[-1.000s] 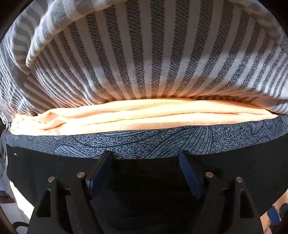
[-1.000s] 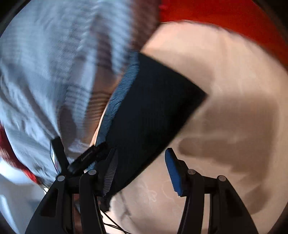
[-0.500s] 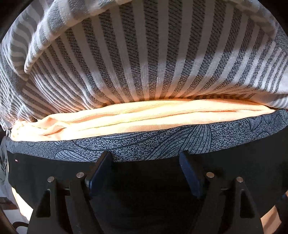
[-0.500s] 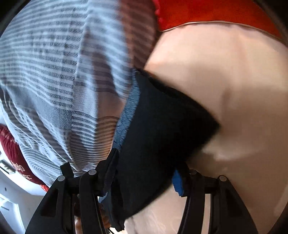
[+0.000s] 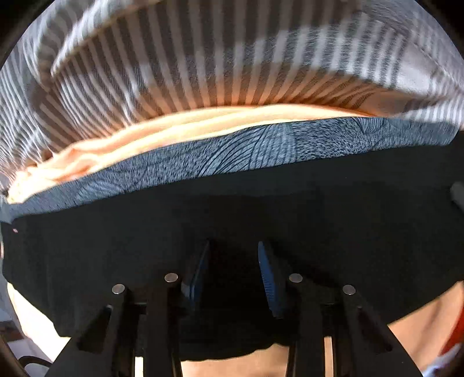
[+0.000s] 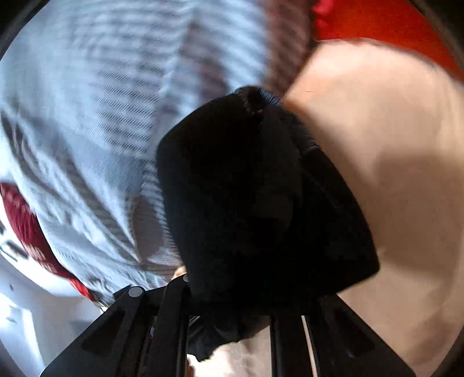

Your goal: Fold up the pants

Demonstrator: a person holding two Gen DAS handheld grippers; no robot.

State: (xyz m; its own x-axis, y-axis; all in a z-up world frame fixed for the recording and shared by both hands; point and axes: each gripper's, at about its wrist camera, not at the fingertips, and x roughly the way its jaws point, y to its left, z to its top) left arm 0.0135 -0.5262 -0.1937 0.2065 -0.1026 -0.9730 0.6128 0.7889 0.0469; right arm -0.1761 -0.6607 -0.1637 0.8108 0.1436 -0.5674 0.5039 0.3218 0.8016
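Note:
The black pants (image 5: 261, 208) with a grey-blue patterned waistband (image 5: 261, 148) lie on a peach surface. My left gripper (image 5: 233, 261) is over the black cloth, its blue-padded fingers (image 5: 268, 272) narrowed with cloth between them. In the right wrist view the pants (image 6: 246, 197) are bunched up in a dark mass in front of the camera. My right gripper (image 6: 232, 304) is shut on this bunch, and the cloth hides its fingertips.
A grey and white striped cloth (image 5: 217, 58) lies behind the waistband and shows blurred in the right wrist view (image 6: 101, 116). Folded peach cloth (image 5: 145, 142) lies between them. Red fabric (image 6: 391, 26) is at the far right, dark red fabric (image 6: 26, 226) at the left.
My left gripper's fingers have closed in on the black cloth. My right gripper has shut on the pants' edge and pulled it up, so the cloth now bunches before the camera.

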